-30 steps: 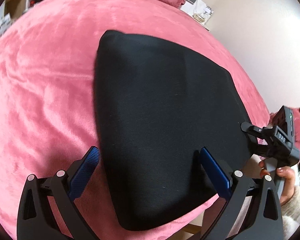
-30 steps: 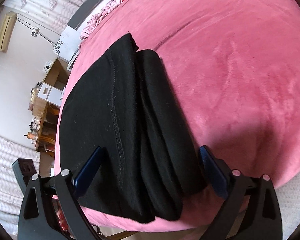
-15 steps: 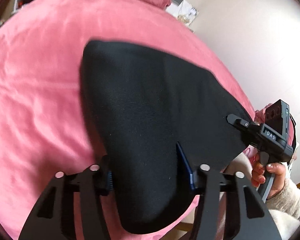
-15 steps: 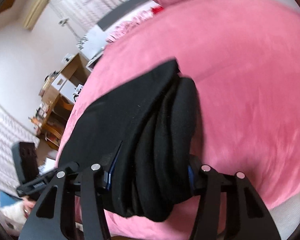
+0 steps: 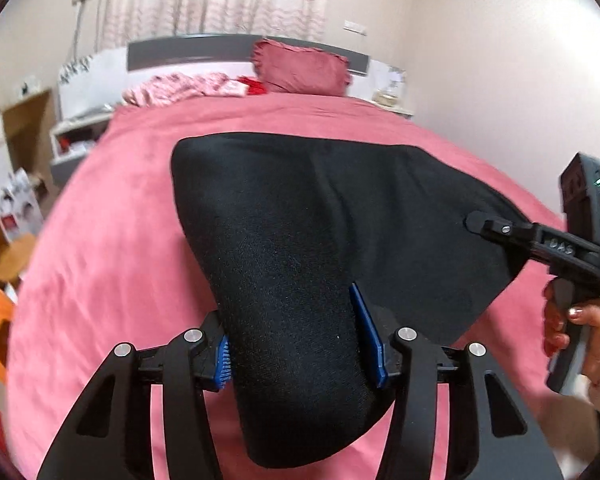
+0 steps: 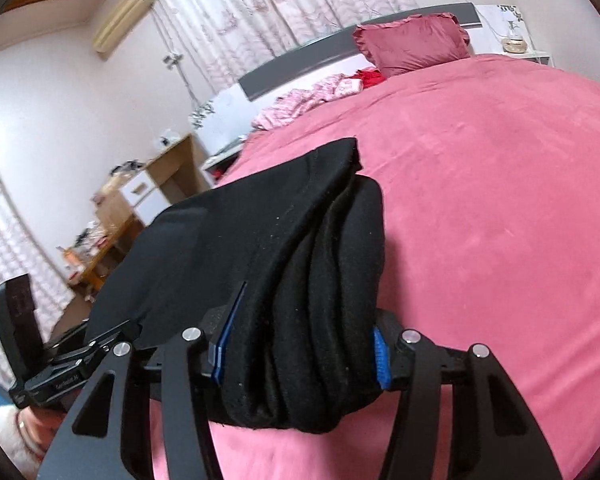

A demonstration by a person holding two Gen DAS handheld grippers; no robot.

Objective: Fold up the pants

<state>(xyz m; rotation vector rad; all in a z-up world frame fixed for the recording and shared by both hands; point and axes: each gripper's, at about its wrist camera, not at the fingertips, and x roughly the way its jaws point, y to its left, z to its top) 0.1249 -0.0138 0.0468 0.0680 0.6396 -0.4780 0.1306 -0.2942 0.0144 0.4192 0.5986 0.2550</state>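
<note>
Both claws now clenched on the pants [image 5: 300, 260] | left claw [image 5: 300, 344], right claw [image 6: 300, 356] | near edge lifted off the bed [image 5: 100, 240] | you're set to fold it far.

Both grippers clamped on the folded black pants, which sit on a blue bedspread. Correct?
Not quite: the bedspread is pink, not blue, as the right wrist view shows plainly. The rest holds: the left gripper and the right gripper are each shut on the folded black fabric pants.
</note>
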